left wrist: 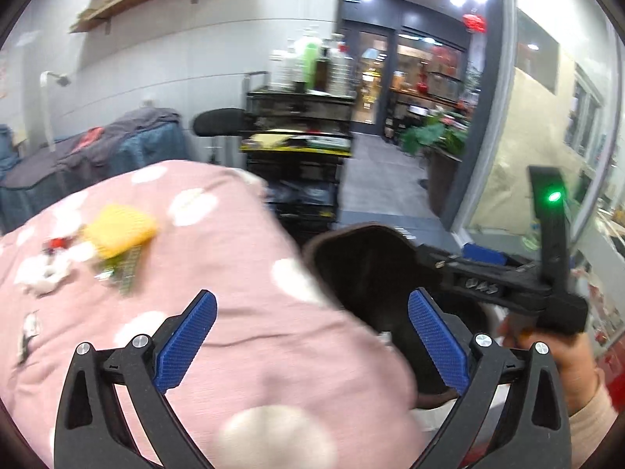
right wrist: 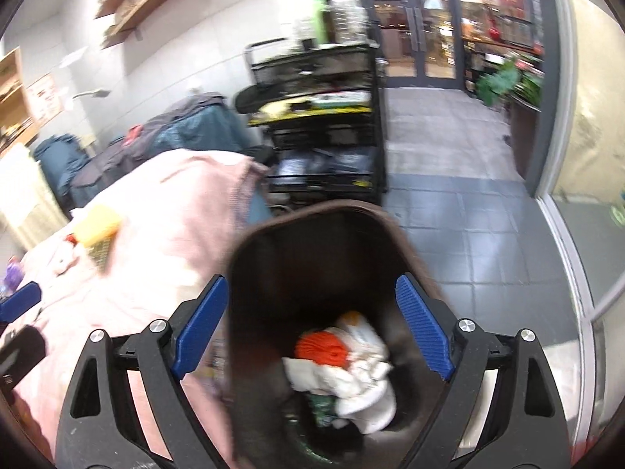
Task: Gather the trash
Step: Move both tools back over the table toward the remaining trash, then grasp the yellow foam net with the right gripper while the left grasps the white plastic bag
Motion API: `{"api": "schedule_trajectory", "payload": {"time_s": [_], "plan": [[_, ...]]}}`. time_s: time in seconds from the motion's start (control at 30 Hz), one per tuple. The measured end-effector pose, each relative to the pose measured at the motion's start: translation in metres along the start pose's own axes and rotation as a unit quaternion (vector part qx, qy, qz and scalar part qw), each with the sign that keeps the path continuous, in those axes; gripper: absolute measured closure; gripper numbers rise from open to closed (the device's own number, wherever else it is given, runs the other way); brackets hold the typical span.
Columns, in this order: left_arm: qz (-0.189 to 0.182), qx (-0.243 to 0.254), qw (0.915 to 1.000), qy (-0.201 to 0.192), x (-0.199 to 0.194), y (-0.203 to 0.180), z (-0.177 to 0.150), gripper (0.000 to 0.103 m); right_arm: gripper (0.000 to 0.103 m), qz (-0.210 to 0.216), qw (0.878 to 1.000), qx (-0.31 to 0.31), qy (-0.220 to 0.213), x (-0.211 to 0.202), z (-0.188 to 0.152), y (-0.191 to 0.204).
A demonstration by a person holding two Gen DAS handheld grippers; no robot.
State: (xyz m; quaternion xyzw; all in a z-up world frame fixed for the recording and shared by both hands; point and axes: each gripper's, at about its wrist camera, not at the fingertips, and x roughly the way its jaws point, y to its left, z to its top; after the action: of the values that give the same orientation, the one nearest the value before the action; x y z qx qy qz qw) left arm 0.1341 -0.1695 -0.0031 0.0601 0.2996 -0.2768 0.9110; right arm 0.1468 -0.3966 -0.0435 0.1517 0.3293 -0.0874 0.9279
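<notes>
Bin half filled; more trash on pink bed.
Left gripper (left wrist: 310, 342) nearer yellow wrapper (left wrist: 119, 230), up-left; right gripper (right wrist: 312, 328) over bin (right wrist: 250, 258). Both agape, empty.

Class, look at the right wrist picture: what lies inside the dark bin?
Inside the bin lie crumpled white paper and an orange item, with something greenish beneath. The paper covers whatever lies deeper, and blur hides finer detail.

Ahead and left of the left gripper's blue ribbed pads (left wrist: 186, 342), a pink cloth with white blotches (left wrist: 242, 281) carries a yellow sponge-like block (left wrist: 122, 228). Between the right gripper's blue pads (right wrist: 424, 332), a dark brown bin (right wrist: 312, 242) holds white crumpled paper (right wrist: 363, 383) and an orange scrap (right wrist: 322, 351).
</notes>
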Motion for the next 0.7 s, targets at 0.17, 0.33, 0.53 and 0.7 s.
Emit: {"api": "schedule_trajectory", "payload": {"time_s": [0.17,0.33,0.53,0.7], "plan": [[0.052,-0.033,0.998,0.013,-0.009,0.048,-0.014,0.006,0.015,0.053,0.997,-0.054,0.006,0.005,0.008,0.055],[0.099,-0.065,0.9926,0.025,-0.017,0.103,-0.02,0.006,0.015,0.104,0.988,-0.115,0.016,0.011,0.016,0.112],[0.159,-0.092,0.9821,0.04,-0.023,0.173,-0.025,0.006,0.015,0.164,0.968,-0.187,0.036,0.029,0.029,0.184],[0.188,-0.105,0.9748,0.06,-0.017,0.219,-0.025,0.006,0.015,0.191,0.95,-0.237,0.07,0.057,0.032,0.239]]}}
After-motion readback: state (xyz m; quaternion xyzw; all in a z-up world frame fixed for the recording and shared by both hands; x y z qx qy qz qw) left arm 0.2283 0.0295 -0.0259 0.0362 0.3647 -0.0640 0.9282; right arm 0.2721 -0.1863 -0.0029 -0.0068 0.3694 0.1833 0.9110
